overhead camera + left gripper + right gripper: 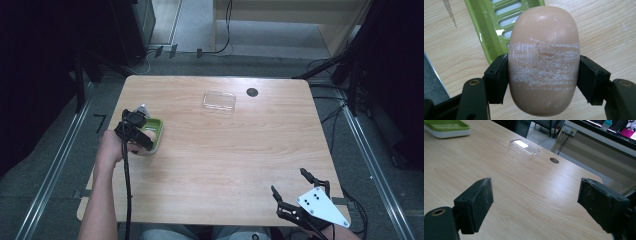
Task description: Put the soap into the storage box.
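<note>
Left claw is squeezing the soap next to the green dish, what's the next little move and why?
Probably shift the left claw over the slotted green dish and lower the soap in. The soap sits clamped between both pads, partly over bare table beside the dish.

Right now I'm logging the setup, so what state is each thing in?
Left claw: shut on the soap bar.
Soap bar: gripped at its sides, surface scratched white.
Green soap dish: open, partly under the soap bar.
Clear lid: lying on the table, apart from the dish.
Right claw: open, empty.
</note>
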The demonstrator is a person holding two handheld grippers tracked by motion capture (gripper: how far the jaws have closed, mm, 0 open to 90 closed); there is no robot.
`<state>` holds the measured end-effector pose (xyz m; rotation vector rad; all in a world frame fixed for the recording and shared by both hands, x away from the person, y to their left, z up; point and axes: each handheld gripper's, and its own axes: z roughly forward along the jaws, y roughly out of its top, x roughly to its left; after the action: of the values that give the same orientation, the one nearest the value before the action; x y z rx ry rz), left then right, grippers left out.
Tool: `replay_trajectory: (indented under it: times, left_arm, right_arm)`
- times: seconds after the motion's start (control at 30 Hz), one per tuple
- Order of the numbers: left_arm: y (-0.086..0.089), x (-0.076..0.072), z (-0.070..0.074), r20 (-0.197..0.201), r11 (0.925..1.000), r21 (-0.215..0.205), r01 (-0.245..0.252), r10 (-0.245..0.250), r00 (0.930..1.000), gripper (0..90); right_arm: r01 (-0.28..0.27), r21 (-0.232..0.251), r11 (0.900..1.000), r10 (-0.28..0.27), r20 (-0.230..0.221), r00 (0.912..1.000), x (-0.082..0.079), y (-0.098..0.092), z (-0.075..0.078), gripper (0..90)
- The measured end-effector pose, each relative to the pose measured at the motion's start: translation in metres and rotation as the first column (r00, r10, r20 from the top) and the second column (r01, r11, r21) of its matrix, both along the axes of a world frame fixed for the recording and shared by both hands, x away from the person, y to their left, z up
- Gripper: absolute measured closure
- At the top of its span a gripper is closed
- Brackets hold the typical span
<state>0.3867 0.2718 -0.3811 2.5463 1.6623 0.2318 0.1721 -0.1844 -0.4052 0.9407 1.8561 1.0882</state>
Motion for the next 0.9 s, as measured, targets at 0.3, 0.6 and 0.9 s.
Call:
replay_trajectory:
  times: [0.3,0.6,0.9]
  left_arm:
    - [0.002,0.005,0.001,0.009,0.9999,-0.002,-0.012,0.012,0.9999,33.8]
    - [0.004,0.010,0.003,0.036,0.9995,-0.012,-0.028,0.029,0.9989,33.8]
    - [0.006,0.017,0.000,0.030,0.9995,-0.011,-0.029,0.029,0.9991,33.9]
  right_arm:
    - [0.002,-0.003,1.000,-0.002,-0.002,1.0000,0.000,0.001,0.000,13.3]
    - [0.000,-0.004,1.000,0.000,-0.004,1.0000,0.000,0.000,0.000,13.3]
    - [0.005,-0.005,1.000,-0.005,-0.008,0.9999,-0.001,-0.002,0.000,13.3]
